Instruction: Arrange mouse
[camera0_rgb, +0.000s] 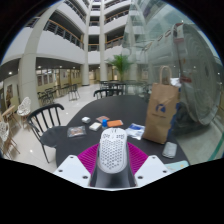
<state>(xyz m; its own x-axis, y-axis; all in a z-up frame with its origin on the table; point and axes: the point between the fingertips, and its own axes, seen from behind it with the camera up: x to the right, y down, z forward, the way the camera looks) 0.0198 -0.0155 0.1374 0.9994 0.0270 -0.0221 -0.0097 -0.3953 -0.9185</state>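
The white mouse (113, 152) sits right between the gripper's (113, 160) 2 fingers, pink pads (88, 158) closed against its flanks, so it looks gripped and carried above the dark table (75, 145). Its long axis runs straight ahead along the fingers. Small boxes (112, 125) and a brown paper bag (161, 112) lie beyond.

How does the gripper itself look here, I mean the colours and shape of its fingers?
The gripper has two pale, whitish fingers that widen toward the camera. Each carries a magenta pad on its inner face. No cables, markings or sleeve are visible.
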